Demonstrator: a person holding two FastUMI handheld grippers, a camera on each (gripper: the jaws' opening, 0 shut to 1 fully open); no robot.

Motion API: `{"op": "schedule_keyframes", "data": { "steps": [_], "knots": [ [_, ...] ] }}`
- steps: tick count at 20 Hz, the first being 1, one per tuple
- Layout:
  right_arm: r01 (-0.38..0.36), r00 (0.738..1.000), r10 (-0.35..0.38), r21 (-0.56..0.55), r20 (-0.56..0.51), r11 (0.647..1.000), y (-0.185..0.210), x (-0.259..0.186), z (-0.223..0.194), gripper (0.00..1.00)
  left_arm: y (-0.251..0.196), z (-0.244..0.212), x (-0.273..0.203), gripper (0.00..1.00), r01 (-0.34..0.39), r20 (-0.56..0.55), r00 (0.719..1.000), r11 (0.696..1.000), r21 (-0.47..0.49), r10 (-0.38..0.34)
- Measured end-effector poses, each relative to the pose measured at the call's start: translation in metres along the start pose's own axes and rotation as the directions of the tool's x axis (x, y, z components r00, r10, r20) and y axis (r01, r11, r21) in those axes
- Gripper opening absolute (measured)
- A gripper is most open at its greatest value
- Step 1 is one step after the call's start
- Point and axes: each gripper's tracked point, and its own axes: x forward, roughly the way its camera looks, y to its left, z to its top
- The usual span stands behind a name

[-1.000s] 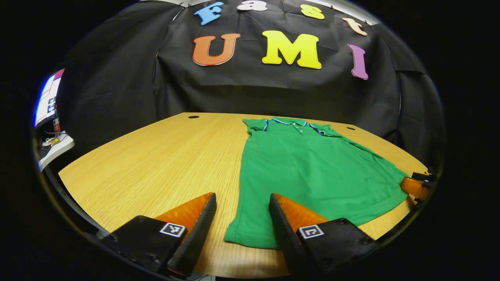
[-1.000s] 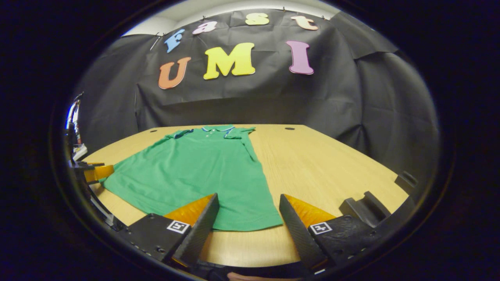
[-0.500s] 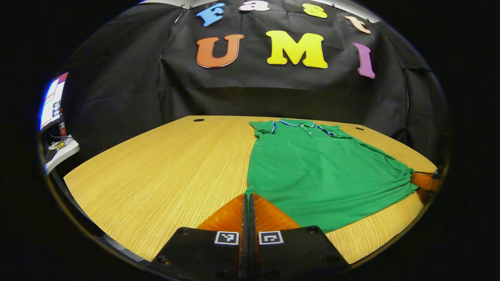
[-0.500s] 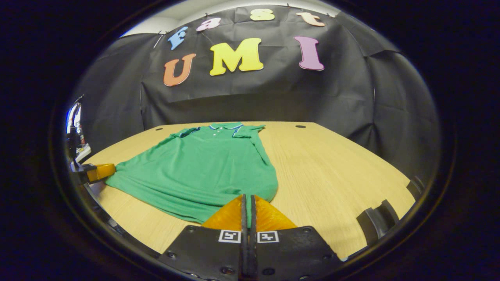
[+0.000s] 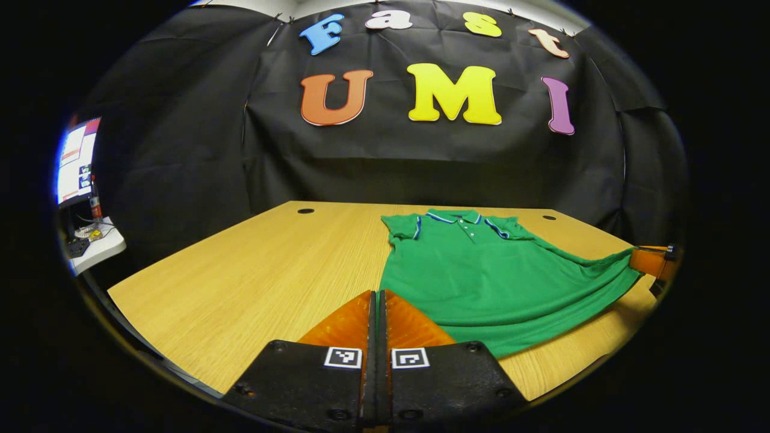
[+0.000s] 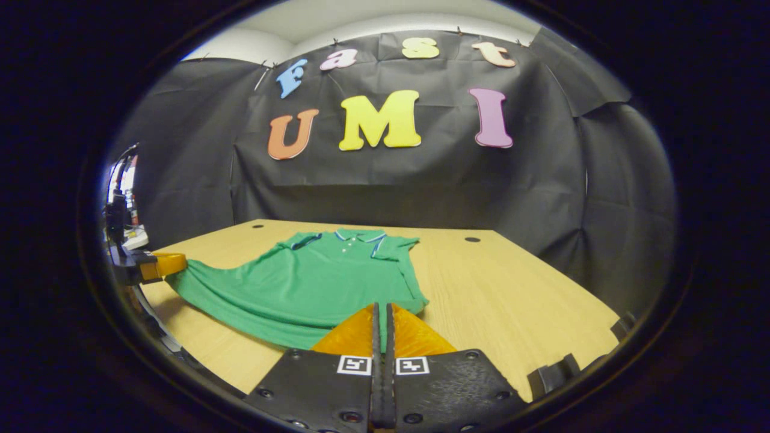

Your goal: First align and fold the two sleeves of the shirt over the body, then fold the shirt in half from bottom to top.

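Green polo shirt point(image 5: 481, 270) lying face up on the wooden tabletop point(image 5: 252, 270), collar toward the cloth wall, short sleeves already lying within the body outline, so the step in hand is judged to be the bottom-to-top fold. The hem is lifted off the wood at both near corners and hangs in a shallow sag between them, while the collar end rests flat.

Left gripper point(image 5: 377, 300): jaws drawn together with only a thin slit between them, clamped on the hem corner at the shirt's near left. Right gripper point(image 6: 383, 313): jaws likewise closed to a slit, clamped on the opposite hem corner; it also appears in the left gripper view at the far right edge point(image 5: 649, 261), with fabric stretched toward it.

To fold well, both corners should probably travel together at equal height, keeping the hem taut enough to remove the sag but not so taut that the collar drags. Carry the hem forward over the body and lower it level with the shoulders, edges aligned with the side seams, before releasing. Uneven lift would likely skew the fold line.
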Motion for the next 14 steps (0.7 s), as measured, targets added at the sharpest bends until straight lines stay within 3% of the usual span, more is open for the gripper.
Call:
{"op": "schedule_keyframes", "data": {
  "steps": [8,14],
  "knots": [
    [0.044,0.993,-0.043,-0.005,0.108,0.999,-0.009,0.103,0.075,0.0,-0.004,0.079,0.103,0.06,0.026,0.101,0.995,0.999,-0.035,-0.023],
    [0.188,0.973,-0.193,0.046,0.127,0.981,-0.022,0.211,0.114,0.0,-0.014,0.102,0.203,0.06,0.019,0.094,0.995,1.0,-0.008,-0.018]
  ]
}}
